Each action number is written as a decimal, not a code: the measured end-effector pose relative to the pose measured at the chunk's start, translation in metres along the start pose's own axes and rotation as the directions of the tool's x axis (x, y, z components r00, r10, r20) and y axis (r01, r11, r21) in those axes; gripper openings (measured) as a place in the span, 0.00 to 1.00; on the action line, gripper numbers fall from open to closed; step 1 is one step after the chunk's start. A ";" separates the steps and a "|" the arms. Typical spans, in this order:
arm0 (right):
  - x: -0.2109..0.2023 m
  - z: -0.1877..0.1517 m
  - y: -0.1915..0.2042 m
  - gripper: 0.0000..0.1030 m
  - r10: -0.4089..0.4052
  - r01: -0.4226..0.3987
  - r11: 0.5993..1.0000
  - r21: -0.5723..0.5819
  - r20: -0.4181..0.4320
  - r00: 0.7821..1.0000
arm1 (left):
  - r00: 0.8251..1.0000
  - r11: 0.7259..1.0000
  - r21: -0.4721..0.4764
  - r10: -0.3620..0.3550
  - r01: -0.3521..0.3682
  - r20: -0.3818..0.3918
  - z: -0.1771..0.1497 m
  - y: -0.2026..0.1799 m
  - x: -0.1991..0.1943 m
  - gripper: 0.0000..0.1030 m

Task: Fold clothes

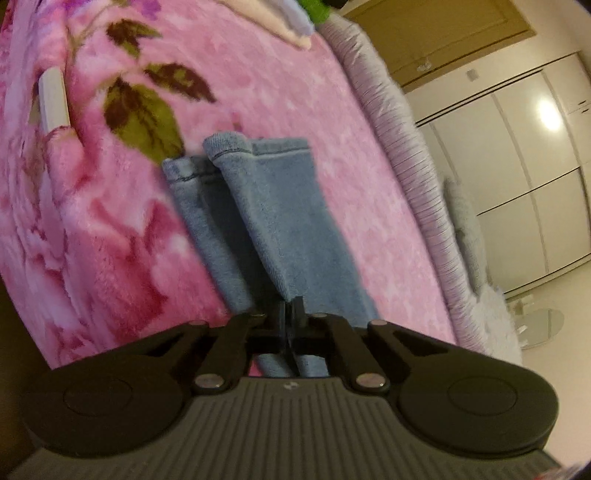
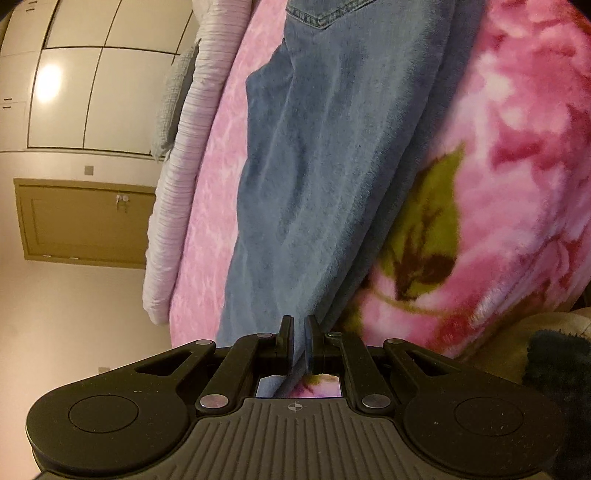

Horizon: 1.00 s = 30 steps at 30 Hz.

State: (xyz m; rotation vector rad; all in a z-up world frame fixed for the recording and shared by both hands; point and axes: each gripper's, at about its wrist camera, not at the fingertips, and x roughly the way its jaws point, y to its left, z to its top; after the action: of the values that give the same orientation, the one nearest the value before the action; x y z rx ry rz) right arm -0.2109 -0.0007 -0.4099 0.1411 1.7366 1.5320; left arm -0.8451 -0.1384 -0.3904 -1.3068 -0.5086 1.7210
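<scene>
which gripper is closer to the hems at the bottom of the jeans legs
Left. The left gripper is shut on the jeans partway up a leg, with the hems just ahead of it. The right gripper grips denim near the back pocket; no hems show there.

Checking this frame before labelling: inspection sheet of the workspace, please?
Surface: pink floral fleece blanket covering a bed.
Job's things: blue jeans lying on the blanket; leg hems in the left view, back pocket in the right view.
Clutter: white item and pale folded fabric on the blanket; dark fuzzy item at the bed's edge.
Grippers: left tool shut on the jeans; right tool shut on the jeans.
Cables: nothing seen.
Surroundings: ribbed lilac bed edge, white wardrobe doors, wooden door.
</scene>
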 end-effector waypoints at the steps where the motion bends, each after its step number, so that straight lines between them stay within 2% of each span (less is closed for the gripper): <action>1: -0.002 0.000 0.001 0.08 0.000 0.000 1.000 -0.004 0.002 1.000 | 1.000 1.000 0.010 -0.013 0.012 0.011 -0.002 -0.001 -0.006 0.00; 3: -0.004 0.003 0.003 0.08 0.001 -0.001 1.000 -0.017 0.010 1.000 | 0.999 0.999 0.037 -0.030 0.029 0.018 -0.005 -0.003 -0.016 0.00; 5: -0.006 0.004 0.006 0.08 -0.004 0.005 1.000 -0.031 0.019 1.000 | 1.000 0.998 0.060 -0.010 0.010 -0.001 -0.008 0.000 -0.016 0.00; 7: -0.007 0.005 0.006 0.08 -0.009 0.010 0.999 -0.036 0.023 1.000 | 0.999 0.999 0.050 0.023 -0.022 -0.022 -0.011 0.009 -0.010 0.00; 9: -0.007 0.005 0.006 0.08 -0.011 0.012 0.999 -0.038 0.024 1.000 | 1.000 0.999 0.039 0.018 -0.018 -0.011 -0.013 0.013 -0.009 0.01; 12: -0.016 0.003 0.007 0.08 -0.013 0.015 0.999 -0.048 0.034 0.999 | 0.998 0.989 0.127 0.069 -0.070 0.015 -0.018 0.000 -0.010 0.03; 14: -0.025 0.005 0.007 0.08 -0.018 0.022 0.998 -0.064 0.053 0.998 | 0.993 0.970 0.211 0.114 -0.119 0.037 -0.023 -0.015 -0.016 0.04; 16: -0.036 0.008 0.007 0.08 -0.028 0.036 0.996 -0.087 0.086 0.996 | 0.988 0.944 0.291 0.146 -0.156 0.056 -0.033 -0.028 -0.024 0.10; 19: -0.053 0.012 0.004 0.08 -0.041 0.058 0.991 -0.124 0.130 0.991 | 0.992 0.922 0.367 0.128 -0.127 0.022 -0.054 -0.046 -0.032 0.11; 21: -0.060 0.015 -0.001 0.09 -0.026 0.042 0.993 -0.113 0.143 0.989 | 0.995 0.915 0.398 0.089 -0.068 -0.036 -0.071 -0.058 -0.032 0.11; 22: -0.062 0.017 -0.004 0.13 -0.015 0.030 0.995 -0.100 0.149 0.989 | 0.996 0.910 0.412 0.070 -0.038 -0.063 -0.080 -0.065 -0.030 0.11; 24: -0.067 0.020 -0.010 0.60 0.006 0.006 0.997 -0.074 0.162 0.987 | 0.994 0.899 0.438 0.029 0.022 -0.110 -0.098 -0.084 -0.017 0.12; 25: -0.068 0.023 -0.013 0.64 0.016 -0.008 0.999 -0.048 0.178 0.984 | 0.991 0.891 0.451 0.009 0.053 -0.134 -0.109 -0.093 -0.012 0.12; 30: -0.078 0.039 -0.026 0.63 0.062 -0.069 0.997 0.023 0.225 0.972 | 0.976 0.851 0.506 -0.033 0.141 -0.217 -0.151 -0.128 0.013 0.12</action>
State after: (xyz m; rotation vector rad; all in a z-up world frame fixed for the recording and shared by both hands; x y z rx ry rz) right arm -0.1234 -0.0200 -0.3937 0.3765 1.5893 1.4759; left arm -0.6562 -0.0885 -0.3552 -1.0239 0.0267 1.4865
